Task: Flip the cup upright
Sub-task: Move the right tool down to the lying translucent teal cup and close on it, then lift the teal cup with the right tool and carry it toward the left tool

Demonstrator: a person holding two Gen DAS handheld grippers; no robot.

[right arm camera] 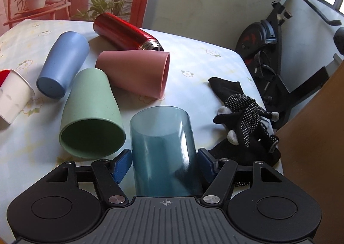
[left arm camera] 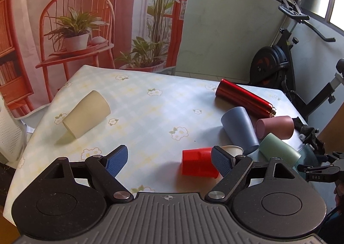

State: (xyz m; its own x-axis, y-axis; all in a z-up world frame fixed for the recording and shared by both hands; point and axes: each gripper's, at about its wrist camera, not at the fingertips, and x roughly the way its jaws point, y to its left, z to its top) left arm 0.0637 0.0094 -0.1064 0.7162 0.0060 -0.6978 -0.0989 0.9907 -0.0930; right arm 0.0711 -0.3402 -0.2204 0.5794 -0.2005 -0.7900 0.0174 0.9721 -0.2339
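A translucent teal cup (right arm camera: 163, 149) stands between the fingers of my right gripper (right arm camera: 164, 163), closed end towards the camera; the blue pads sit at its two sides, seemingly touching. Around it lie a green cup (right arm camera: 90, 112), a pink cup (right arm camera: 137, 72), a blue cup (right arm camera: 62, 63), a white paper cup (right arm camera: 13, 95) and a red bottle (right arm camera: 126, 32). My left gripper (left arm camera: 169, 161) is open and empty over the table, with a red cup (left arm camera: 198, 165) on its side by the right fingertip (left arm camera: 221, 162). A cream cup (left arm camera: 86, 114) lies on its side at far left.
Black dotted gloves (right arm camera: 247, 123) lie at the table's right edge. The floral tablecloth (left arm camera: 150, 110) covers the table. An exercise bike (left arm camera: 286, 59) stands beyond the right edge. A white perforated object (left arm camera: 8, 134) sits at the far left edge.
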